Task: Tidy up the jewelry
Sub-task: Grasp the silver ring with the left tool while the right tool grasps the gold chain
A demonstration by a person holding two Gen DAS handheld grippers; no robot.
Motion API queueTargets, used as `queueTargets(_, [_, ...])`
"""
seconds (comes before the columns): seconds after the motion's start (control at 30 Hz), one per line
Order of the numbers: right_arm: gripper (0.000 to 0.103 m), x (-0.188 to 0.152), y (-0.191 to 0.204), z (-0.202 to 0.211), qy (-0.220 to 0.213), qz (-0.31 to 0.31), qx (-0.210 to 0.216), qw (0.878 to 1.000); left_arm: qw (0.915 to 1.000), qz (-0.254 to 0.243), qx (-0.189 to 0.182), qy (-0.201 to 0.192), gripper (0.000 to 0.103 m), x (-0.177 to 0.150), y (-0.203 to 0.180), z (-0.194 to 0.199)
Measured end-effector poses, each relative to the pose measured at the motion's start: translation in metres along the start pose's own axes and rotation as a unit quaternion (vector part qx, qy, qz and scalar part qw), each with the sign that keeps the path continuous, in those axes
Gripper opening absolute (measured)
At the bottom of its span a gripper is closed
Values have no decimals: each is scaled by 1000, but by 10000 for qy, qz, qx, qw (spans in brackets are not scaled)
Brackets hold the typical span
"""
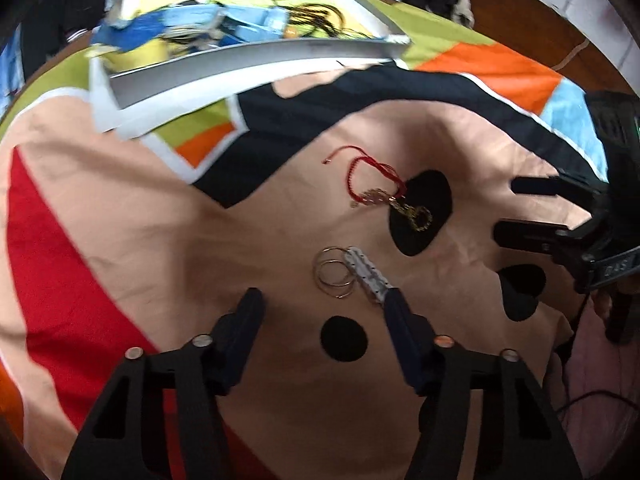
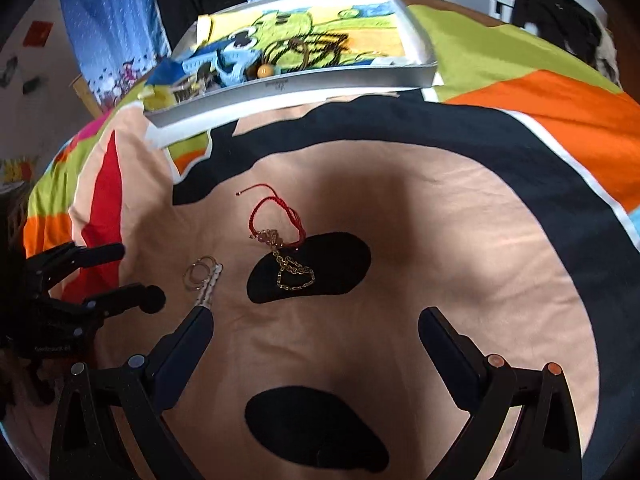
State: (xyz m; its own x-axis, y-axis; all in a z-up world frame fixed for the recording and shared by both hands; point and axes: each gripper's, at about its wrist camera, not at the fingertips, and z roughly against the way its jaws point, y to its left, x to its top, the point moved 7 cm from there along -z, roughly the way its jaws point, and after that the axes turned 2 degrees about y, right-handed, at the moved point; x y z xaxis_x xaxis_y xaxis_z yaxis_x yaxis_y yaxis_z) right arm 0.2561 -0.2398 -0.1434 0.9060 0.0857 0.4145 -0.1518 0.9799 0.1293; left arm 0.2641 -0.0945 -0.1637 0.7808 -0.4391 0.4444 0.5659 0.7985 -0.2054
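Silver hoops (image 1: 333,272) and a white bracelet (image 1: 366,274) are approached, at twelve o'clock of the left gripper (image 1: 320,304), held part-open and empty. The right gripper (image 2: 316,320) is held wide, empty; a closing pinch on the hoops is called for next.

Patterned bedspread (image 2: 440,240): jewelry (image 2: 280,240), tray (image 2: 288,88).

Little can be read. The grey tray (image 2: 288,92) bears a small dark mark on its front wall, too blurred to make out. Pale lettering on the left gripper's (image 2: 138,276) body is likewise illegible.
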Motion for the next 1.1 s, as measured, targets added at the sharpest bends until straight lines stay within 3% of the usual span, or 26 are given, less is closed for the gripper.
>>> queueTargets(0.13, [103, 1, 0, -13, 112, 287, -114, 9995, 9998, -147, -126, 63, 37, 5, -3, -8])
queueTargets(0.2, [96, 2, 0, -18, 141, 393, -168, 9990, 9996, -170, -205, 95, 33, 6, -3, -14])
queueTargets(0.4, [87, 1, -1, -35, 260, 524, -233, 9980, 9989, -43, -261, 386, 16, 7, 8, -36])
queueTargets(0.7, [81, 2, -8, -45, 270, 492, -255, 9981, 9976, -75, -219, 653, 11, 12, 10, -52])
queueTargets(0.8, [78, 2, -6, -52, 313, 571, -250, 9976, 9977, 2, -176, 658, 4, 13, 14, -54])
queueTargets(1.1, [72, 4, 0, -69, 247, 946, -376, 9945, 9983, 219, -173, 520, 3, 15, 23, -49])
